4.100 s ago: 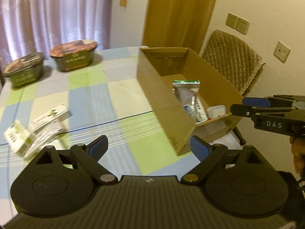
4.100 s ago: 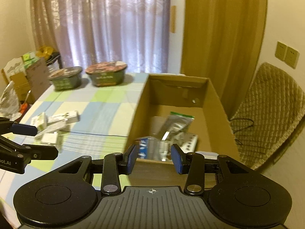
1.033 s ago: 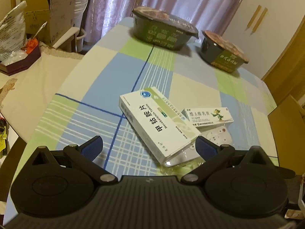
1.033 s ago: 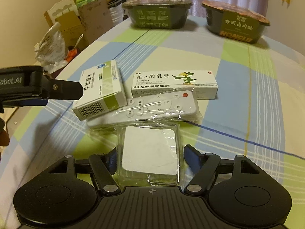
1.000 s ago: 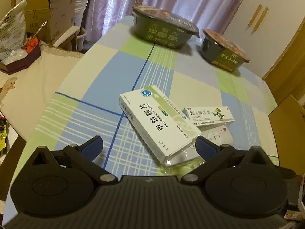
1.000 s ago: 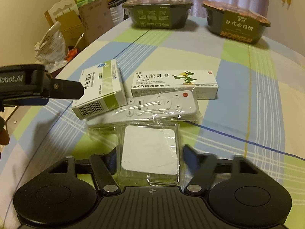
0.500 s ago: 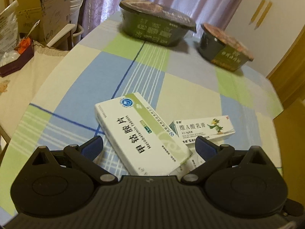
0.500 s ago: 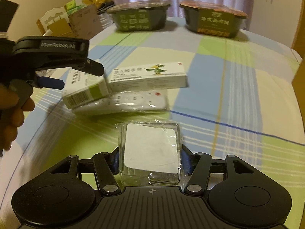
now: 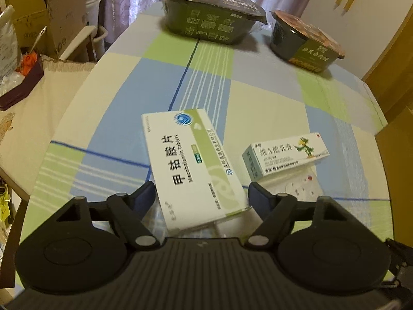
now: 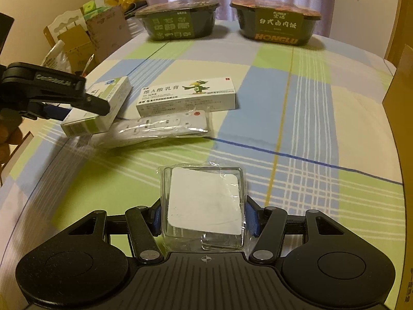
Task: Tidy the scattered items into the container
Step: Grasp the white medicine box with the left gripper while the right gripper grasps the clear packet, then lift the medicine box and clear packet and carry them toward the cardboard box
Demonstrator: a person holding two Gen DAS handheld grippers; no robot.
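Note:
My left gripper [image 9: 201,193] is shut on a white-and-green medicine box [image 9: 191,160], its fingers pressed on both long sides; in the right wrist view the same gripper [image 10: 87,106] holds that box [image 10: 103,103] at the left. My right gripper [image 10: 204,217] is shut on a clear plastic case with a white label [image 10: 204,201], held above the tablecloth. A long white box with a parrot picture [image 10: 188,95] and a white remote in plastic wrap [image 10: 160,126] lie side by side on the table. A brown cardboard box edge [image 10: 402,90] shows at the right.
Two dark instant-food bowls [image 10: 178,23] [image 10: 276,25] stand at the table's far end. The checked tablecloth [image 10: 296,118] covers a round table whose left edge drops off toward cardboard boxes and bags [image 9: 33,25] on the floor. A person's hand shows behind the left gripper.
The left gripper's fingers have come in from wide open onto the medicine box. The right gripper has drawn back from the pile with the clear case in it.

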